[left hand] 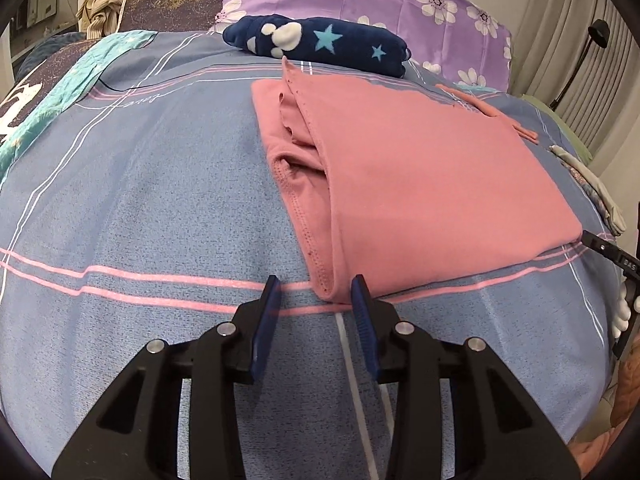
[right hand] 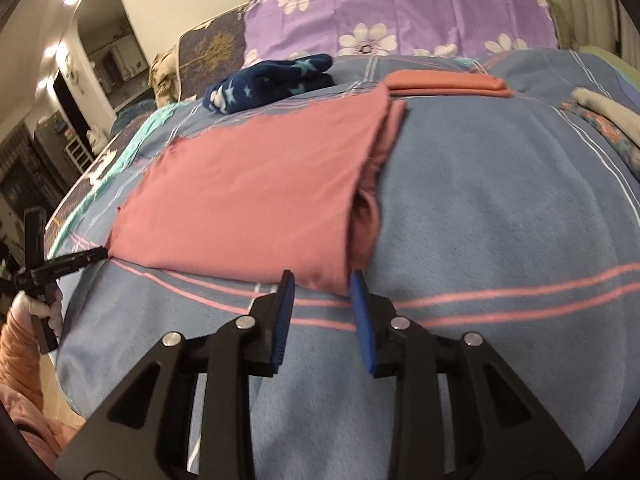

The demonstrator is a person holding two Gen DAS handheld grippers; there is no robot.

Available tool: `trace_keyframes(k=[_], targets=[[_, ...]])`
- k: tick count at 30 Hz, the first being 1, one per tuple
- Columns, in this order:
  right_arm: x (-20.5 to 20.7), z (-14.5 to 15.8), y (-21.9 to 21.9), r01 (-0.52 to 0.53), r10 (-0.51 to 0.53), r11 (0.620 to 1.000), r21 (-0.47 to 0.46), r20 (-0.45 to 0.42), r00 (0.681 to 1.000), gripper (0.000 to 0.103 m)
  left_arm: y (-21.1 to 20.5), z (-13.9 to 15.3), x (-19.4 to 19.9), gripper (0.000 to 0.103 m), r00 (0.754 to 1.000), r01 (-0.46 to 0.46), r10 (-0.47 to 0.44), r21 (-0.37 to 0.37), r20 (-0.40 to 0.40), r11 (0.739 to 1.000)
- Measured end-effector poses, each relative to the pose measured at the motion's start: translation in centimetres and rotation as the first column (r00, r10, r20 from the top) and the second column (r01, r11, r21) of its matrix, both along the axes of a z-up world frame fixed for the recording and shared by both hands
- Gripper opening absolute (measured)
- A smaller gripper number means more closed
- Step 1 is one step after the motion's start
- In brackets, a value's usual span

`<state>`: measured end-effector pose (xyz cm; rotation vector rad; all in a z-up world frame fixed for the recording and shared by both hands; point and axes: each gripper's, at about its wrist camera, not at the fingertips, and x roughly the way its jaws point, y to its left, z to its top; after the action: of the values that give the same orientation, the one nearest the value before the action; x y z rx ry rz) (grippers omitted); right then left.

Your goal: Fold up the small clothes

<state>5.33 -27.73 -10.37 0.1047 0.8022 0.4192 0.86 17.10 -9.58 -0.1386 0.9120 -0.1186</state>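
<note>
Fingers (left hand: 316, 292) of the left gripper and of the right gripper (right hand: 322, 280) stand narrowly parted, empty, at the near corners of the folded pink garment (left hand: 420, 180) at frame centre on the bed (left hand: 140, 200); closing here could pinch only the top layer, undoing the fold

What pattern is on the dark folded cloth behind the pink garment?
Navy cloth with light blue stars and white shapes; clearest in the left wrist view.
</note>
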Motion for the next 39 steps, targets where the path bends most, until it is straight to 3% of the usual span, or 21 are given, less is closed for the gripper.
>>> trace_keyframes(k=[2,3,5,8,10,17,22,25,28,31,33,36,39], targets=[[0.5,-0.7,0.3,-0.008,0.008,1.0,-0.018,-0.024,1.0,0.027,0.0,-0.1,-0.1,0.038,1.0,-0.002,0.002,-0.006,0.004,1.0],[0.7,-1.0,0.5,-0.008,0.006,0.998,-0.056,-0.032,0.999,0.011,0.1,-0.1,-0.1,0.038,1.0,-0.003,0.003,-0.01,0.006,1.0],[0.4,-0.7,0.8,-0.041,0.039,0.992,-0.122,-0.02,0.999,0.009,0.1,-0.2,-0.1,0.038,1.0,-0.002,0.002,-0.011,0.009,1.0],[-0.7,-0.3,1.1,-0.093,0.102,0.95,-0.298,0.015,0.995,0.005,-0.2,-0.3,-0.1,0.039,1.0,0.008,-0.009,0.018,0.011,1.0],[-0.6,-0.8,0.5,-0.055,0.059,0.935,-0.351,0.0,0.998,0.0,-0.4,-0.3,0.0,0.039,1.0,0.011,-0.012,0.031,0.012,0.999],[-1.0,0.3,-2.0,0.025,-0.022,0.981,-0.193,0.019,1.0,0.002,-0.2,-0.3,-0.2,0.039,1.0,0.008,-0.008,0.019,0.019,1.0],[0.1,0.7,-1.1,0.031,-0.028,0.989,-0.145,0.017,0.999,0.008,-0.1,0.1,-0.3,0.039,1.0,-0.007,0.007,0.023,0.016,1.0],[1.6,0.9,-1.8,0.052,-0.053,0.992,-0.114,-0.008,0.999,0.012,-0.9,1.9,-0.8,0.034,0.999,-0.008,0.007,0.035,0.041,0.999],[4.0,1.4,-3.6,0.109,-0.112,0.992,-0.069,-0.046,0.993,0.013,-4.0,5.1,-1.3,0.034,0.988,0.082,-0.089,0.06,0.124,0.995],[6.6,1.7,-5.2,0.142,-0.144,0.99,-0.024,-0.089,0.986,0.015,-9.2,6.9,-0.4,0.034,0.958,0.252,-0.25,-0.002,0.138,0.968],[8.8,1.9,-5.8,0.141,-0.14,0.99,-0.002,-0.117,0.983,0.015,-14.3,6.8,0.7,0.034,0.919,0.384,-0.379,-0.028,0.112,0.923],[11.9,2.2,-6.1,0.12,-0.113,0.992,0.038,-0.153,0.982,0.015,-21.9,6.0,1.8,0.039,0.848,0.523,-0.523,0.022,0.082,0.852],[14.4,2.3,-5.9,0.101,-0.09,0.993,0.056,-0.175,0.98,0.017,-28.0,4.7,2.6,0.049,0.8,0.591,-0.596,0.08,0.067,0.802]])
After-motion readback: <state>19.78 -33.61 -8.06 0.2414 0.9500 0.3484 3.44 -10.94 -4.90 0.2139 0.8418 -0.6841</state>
